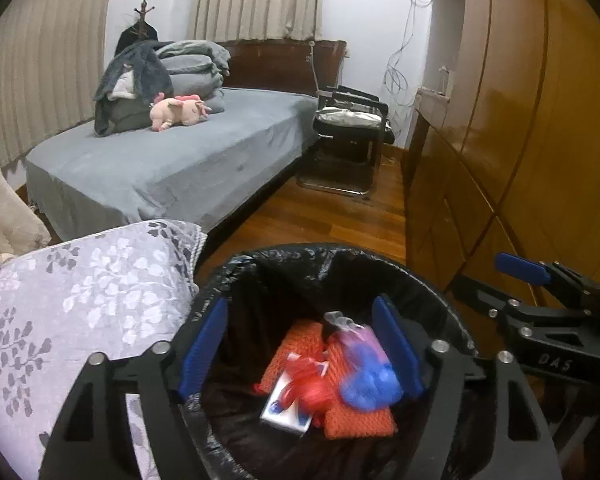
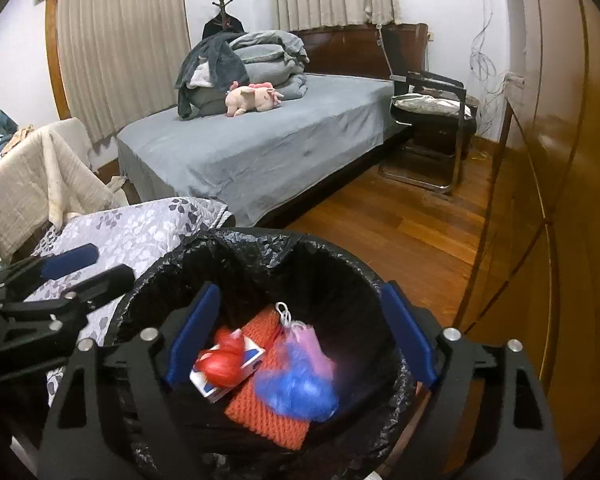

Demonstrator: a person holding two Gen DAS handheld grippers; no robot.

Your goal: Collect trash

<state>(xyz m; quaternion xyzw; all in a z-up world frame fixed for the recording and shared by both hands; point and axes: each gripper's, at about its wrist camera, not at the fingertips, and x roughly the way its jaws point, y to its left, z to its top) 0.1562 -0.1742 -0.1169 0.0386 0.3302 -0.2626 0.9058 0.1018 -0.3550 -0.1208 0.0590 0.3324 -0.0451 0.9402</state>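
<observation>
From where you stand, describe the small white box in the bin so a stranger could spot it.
Start at the black-lined trash bin beside the floral cushion. Inside, on the orange knitted cloth, lies the small white box, on the cushion's side of the blurred blue bag. It alone is hard-edged, with a red bag on top.

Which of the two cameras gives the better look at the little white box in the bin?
The right wrist view. There the white box shows its top face and a side, with only the red wrapper across one end. In the left wrist view the box is mostly buried under red plastic, leaving just a corner.
</observation>
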